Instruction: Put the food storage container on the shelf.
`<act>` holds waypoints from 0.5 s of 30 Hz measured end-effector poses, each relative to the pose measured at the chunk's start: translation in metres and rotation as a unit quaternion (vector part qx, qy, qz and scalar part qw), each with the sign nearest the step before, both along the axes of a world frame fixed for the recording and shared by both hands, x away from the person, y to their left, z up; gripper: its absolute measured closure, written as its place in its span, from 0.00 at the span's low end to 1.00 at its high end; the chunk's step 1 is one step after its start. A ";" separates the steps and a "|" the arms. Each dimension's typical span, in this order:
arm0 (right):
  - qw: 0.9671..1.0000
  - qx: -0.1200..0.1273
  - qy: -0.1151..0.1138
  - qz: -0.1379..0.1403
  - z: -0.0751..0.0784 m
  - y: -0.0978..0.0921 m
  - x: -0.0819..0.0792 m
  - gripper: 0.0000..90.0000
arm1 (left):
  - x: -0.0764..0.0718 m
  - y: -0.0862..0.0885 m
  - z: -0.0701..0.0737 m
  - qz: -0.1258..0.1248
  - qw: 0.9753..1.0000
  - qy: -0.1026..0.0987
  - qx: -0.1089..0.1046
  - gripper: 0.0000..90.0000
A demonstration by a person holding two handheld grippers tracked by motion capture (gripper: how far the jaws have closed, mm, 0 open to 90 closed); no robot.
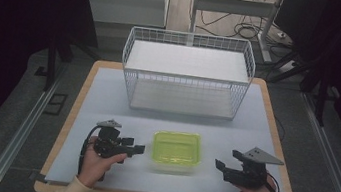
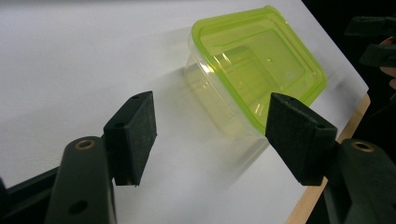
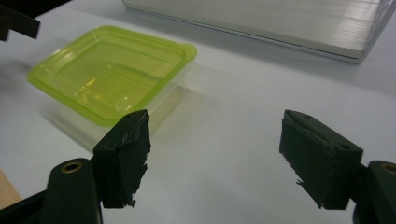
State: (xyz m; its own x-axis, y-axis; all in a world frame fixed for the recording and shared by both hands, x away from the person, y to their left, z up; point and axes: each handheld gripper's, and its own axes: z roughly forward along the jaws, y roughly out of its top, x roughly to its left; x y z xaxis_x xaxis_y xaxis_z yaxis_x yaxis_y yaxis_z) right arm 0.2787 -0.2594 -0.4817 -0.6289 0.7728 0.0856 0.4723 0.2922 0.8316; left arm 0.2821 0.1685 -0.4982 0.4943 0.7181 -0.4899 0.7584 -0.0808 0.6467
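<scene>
two grippers, left gripper (image 1: 137,148) and right gripper (image 1: 219,166), jaws wide apart, flank a seemingly empty green-lidded plastic container (image 1: 176,150) on the table (image 1: 107,102).

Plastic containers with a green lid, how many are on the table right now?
1. The container sits near the front edge of the table, between the left gripper and the right gripper, in front of the wire basket. Nothing visible inside the basket.
</scene>
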 end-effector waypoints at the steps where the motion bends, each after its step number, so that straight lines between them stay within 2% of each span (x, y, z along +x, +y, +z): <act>1: 1.000 0.006 0.006 0.000 0.001 0.001 0.001 0.28 | 0.000 0.000 0.000 -0.002 1.000 0.001 -0.001 0.37; 2: 1.000 0.006 0.006 0.000 0.001 0.001 0.001 0.28 | 0.000 0.000 0.000 -0.002 1.000 0.001 -0.001 0.37; 5: 0.999 0.023 0.026 0.006 0.005 0.005 0.003 0.31 | 0.002 -0.002 -0.001 -0.002 1.000 0.005 0.001 0.37; 15: 0.997 0.029 0.066 0.021 0.012 0.025 0.018 0.36 | 0.005 -0.008 0.000 -0.003 1.000 0.015 -0.009 0.38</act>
